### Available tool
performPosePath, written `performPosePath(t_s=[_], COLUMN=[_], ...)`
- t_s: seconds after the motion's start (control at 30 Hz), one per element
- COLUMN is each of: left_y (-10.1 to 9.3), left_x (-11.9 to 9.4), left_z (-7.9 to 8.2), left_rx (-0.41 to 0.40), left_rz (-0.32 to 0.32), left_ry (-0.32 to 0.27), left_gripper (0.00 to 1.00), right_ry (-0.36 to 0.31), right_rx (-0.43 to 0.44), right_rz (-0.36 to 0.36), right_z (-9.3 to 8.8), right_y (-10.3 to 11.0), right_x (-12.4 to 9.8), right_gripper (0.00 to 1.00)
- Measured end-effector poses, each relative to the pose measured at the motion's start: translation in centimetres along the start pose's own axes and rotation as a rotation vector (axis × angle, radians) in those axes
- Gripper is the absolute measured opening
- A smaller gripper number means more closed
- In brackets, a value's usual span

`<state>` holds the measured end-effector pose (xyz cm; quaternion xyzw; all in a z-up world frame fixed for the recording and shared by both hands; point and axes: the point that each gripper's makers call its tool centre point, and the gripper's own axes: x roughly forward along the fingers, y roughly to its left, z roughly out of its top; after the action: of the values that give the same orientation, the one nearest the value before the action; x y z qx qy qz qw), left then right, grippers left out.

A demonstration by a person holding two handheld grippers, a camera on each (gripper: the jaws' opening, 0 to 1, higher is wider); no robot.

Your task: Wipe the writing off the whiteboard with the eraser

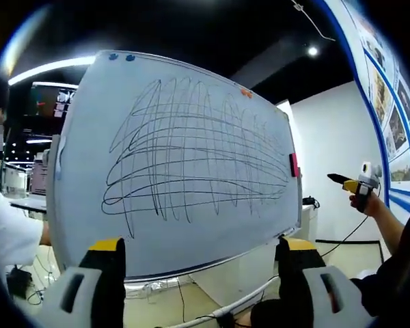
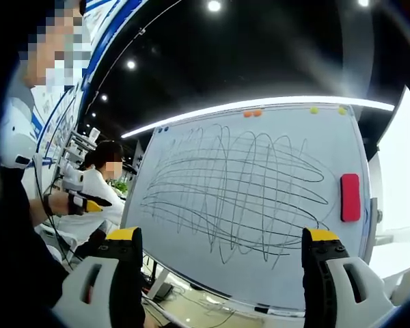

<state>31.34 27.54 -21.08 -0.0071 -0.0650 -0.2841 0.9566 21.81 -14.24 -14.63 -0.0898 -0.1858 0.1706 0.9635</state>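
Both grippers, left (image 1: 199,263) and right (image 2: 219,256), stood with jaws apart before the scribbled white whiteboard (image 2: 260,205), its red rectangular eraser (image 2: 350,197) untouched.

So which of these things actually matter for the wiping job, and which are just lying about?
For the job:
- large white whiteboard
- dark scribbled lines across it
- red rectangular eraser stuck at the board's edge
- left gripper and right gripper, jaws open, empty

Just lying about:
- small orange magnets
- small yellow magnets
- black floor cables
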Motion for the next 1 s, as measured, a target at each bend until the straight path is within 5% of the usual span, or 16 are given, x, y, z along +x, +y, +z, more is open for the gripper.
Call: performPosePath(t_s=[1.0], left_y=[1.0], left_x=[1.4], left_z=[-4.7], left_rx=[-0.088], left_rz=[-0.004], left_ry=[0.077], left_gripper=[0.93], right_ry=[0.004], right_rx=[-0.008], right_rz=[0.005], right_z=[0.0], right_y=[0.3], right_x=[0.1], right_gripper=[0.97])
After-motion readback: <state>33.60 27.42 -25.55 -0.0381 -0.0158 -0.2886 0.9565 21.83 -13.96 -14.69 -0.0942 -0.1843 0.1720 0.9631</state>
